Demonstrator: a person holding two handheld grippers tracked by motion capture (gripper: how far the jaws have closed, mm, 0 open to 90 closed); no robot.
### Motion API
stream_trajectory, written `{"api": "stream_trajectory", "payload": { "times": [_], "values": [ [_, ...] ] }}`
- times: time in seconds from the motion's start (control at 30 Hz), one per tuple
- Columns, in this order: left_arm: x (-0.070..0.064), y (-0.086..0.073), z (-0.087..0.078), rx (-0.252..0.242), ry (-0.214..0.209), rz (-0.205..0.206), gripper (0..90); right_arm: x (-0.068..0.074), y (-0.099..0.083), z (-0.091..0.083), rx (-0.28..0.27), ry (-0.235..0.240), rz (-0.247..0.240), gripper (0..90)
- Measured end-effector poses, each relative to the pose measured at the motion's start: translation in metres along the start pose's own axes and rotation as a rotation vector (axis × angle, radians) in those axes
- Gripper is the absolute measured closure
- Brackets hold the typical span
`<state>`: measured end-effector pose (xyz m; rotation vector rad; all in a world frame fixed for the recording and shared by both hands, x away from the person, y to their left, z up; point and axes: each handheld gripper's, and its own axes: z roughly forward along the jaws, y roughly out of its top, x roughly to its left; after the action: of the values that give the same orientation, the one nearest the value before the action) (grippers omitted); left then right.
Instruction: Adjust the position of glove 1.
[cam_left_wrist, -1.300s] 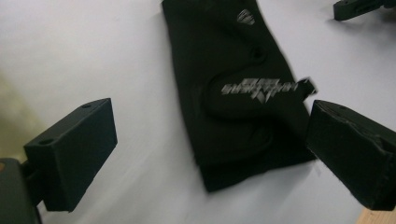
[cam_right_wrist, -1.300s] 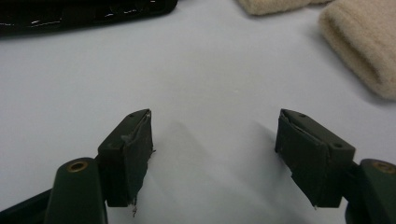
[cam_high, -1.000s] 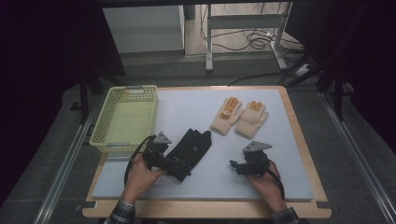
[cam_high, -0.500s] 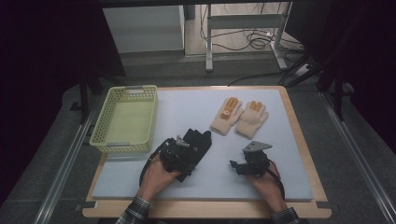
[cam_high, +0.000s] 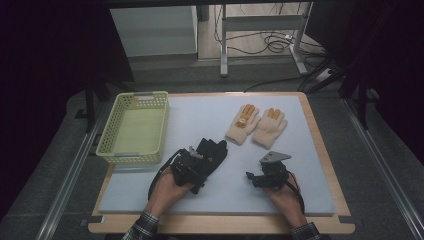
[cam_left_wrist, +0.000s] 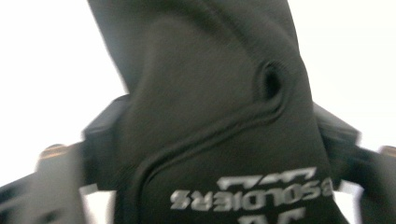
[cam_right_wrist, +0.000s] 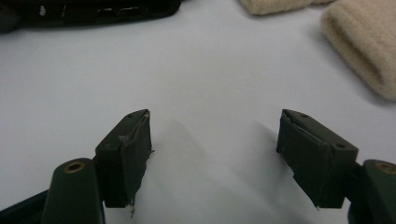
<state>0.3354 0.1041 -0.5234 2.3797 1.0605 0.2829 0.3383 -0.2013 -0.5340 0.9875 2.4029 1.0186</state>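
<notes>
A black glove (cam_high: 214, 149) lies on the pale mat (cam_high: 200, 112) near the middle. My left gripper (cam_high: 199, 163) is on the glove's near end. In the left gripper view the glove's cuff (cam_left_wrist: 210, 130), with silver lettering, lies between the jaws, which stand wide apart on either side of it. A pair of beige gloves with orange fingertips (cam_high: 256, 125) lies farther back on the right. My right gripper (cam_high: 251, 177) rests on the mat at the front right, open, with nothing between its jaws (cam_right_wrist: 215, 140). It points left toward the left gripper.
A pale yellow mesh basket (cam_high: 135, 94) stands at the left of the mat. A beige glove cuff (cam_right_wrist: 359, 51) lies just ahead and to the right of my right gripper. The wooden table edge (cam_high: 320, 145) frames the mat.
My left gripper has moved right, from beside the black glove onto its near end, so the glove now lies between the jaws. The right gripper has stayed put.
</notes>
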Motion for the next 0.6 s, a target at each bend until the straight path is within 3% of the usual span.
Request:
{"api": "stream_trajectory", "payload": {
  "times": [0.13,0.2,0.23,0.37,0.5,0.6],
  "values": [
    [0.0,0.002,-0.002,0.002,0.025,0.011,48.2,0.0,0.0,0.0,0.0,-0.001,-0.001,25.9],
    [0.001,0.003,-0.002,0.003,0.035,0.019,54.7,0.0,0.0,0.0,0.0,-0.001,-0.001,25.9],
    [0.001,0.004,-0.002,-0.003,0.057,0.023,60.1,0.0,0.0,0.0,0.0,-0.001,-0.001,25.9],
    [0.003,0.004,-0.005,-0.024,0.048,0.029,66.1,0.0,0.0,0.0,0.0,0.0,-0.001,25.9],
    [0.01,0.007,-0.009,-0.052,0.018,0.004,67.0,0.0,0.0,0.0,0.0,-0.001,0.0,25.9],
    [0.012,0.011,-0.016,-0.072,0.027,-0.002,66.9,0.0,0.0,0.0,0.0,-0.001,-0.001,25.9]
  ]
}}
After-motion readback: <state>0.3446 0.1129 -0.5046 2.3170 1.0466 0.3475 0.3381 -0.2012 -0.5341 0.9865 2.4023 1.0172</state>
